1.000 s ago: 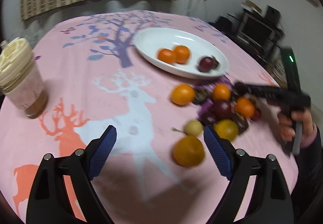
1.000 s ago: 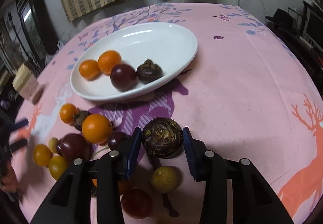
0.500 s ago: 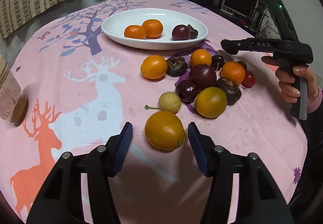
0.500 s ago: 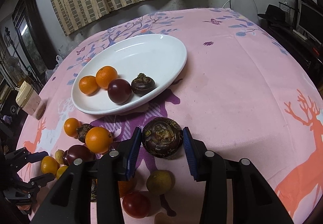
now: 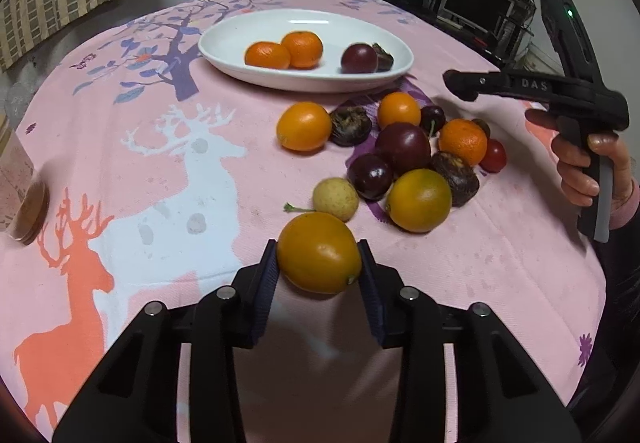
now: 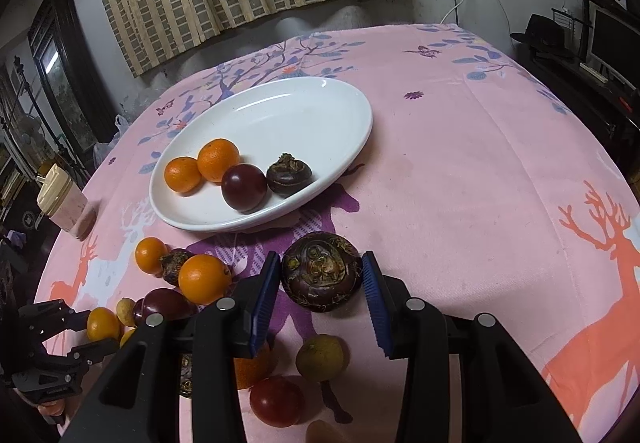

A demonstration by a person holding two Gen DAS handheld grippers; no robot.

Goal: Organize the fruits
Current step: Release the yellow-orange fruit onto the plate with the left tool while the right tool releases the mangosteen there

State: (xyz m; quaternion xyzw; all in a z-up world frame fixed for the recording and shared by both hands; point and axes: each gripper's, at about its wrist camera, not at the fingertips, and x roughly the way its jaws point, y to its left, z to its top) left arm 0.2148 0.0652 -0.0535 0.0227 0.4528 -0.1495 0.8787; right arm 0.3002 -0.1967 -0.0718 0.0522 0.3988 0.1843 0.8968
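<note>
Pink deer-print worktop (image 5: 168, 163) fills both views: the left hand-held gripper (image 5: 319, 268) is closing on a smooth orange fruit (image 5: 319, 252) at lower centre, the right hand-held gripper (image 6: 322, 277) clamps a dark wrinkled mangosteen (image 6: 322, 277), with bare cloth toward the right edge.

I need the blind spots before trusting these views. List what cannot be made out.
- Right wrist view: fruit low in the pile hidden behind the right gripper.
- Left wrist view: jar cut off by the left edge.
- Left wrist view: dark fruit on the white plate, half hidden behind the plum.
</note>
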